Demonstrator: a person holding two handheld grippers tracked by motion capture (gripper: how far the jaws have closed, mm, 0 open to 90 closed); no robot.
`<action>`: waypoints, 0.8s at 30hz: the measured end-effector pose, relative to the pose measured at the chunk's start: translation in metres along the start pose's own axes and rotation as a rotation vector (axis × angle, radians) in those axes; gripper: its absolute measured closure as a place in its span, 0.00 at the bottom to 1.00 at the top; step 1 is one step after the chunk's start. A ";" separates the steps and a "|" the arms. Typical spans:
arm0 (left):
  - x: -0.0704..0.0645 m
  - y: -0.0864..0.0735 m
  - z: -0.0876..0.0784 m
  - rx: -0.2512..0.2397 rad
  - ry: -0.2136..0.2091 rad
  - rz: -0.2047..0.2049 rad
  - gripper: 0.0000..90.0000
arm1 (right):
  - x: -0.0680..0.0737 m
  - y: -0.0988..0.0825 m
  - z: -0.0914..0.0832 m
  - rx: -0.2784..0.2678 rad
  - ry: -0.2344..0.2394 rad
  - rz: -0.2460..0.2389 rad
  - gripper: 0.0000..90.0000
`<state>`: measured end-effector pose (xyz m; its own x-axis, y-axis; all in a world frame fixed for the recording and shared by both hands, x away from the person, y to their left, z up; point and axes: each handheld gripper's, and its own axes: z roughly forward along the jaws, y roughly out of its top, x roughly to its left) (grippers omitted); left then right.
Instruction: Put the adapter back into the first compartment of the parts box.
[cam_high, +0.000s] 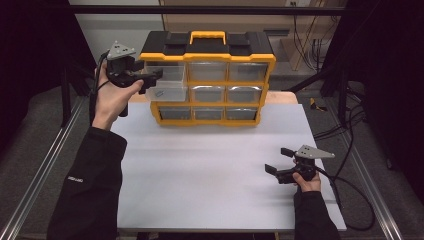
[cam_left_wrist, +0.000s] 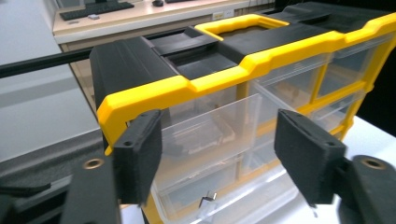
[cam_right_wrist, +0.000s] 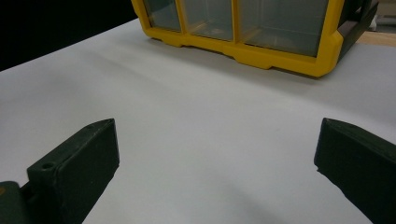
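**Left jaws parted at the pulled-out top drawer**

The yellow-and-black organizer (cam_high: 207, 80) is seen in the upper centre of the high view, at the far edge of the white table (cam_high: 210, 175). Its upper-left clear drawer (cam_high: 167, 75) is drawn partly out, its long axis running straight from the cabinet face toward the lower edge of the frame. The left gripper (cam_high: 155, 76) is held at the drawer's front, jaws apart; in the left gripper view the drawer front (cam_left_wrist: 210, 135) lies between the pads, unpressed. A small metal part (cam_high: 159, 93) is seen in the drawer below. The right gripper (cam_high: 277, 162), lower right, is held well away, jaws wide apart and empty.
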<state>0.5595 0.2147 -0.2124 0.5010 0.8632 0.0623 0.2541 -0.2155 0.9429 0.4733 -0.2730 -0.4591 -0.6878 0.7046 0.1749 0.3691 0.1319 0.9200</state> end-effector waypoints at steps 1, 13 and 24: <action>0.000 0.000 -0.002 -0.005 -0.010 -0.003 0.30 | 0.000 0.000 0.000 -0.001 0.000 0.001 0.01; -0.006 -0.011 -0.017 -0.028 -0.051 0.020 0.10 | 0.000 0.000 0.000 -0.002 0.000 0.002 0.01; -0.015 -0.023 -0.027 -0.028 -0.086 0.062 0.03 | 0.000 0.000 0.000 -0.004 0.003 0.004 0.01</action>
<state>0.5238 0.2189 -0.2265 0.5842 0.8062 0.0935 0.1976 -0.2531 0.9470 0.4731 -0.2729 -0.4588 -0.6880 0.7031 0.1797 0.3693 0.1261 0.9207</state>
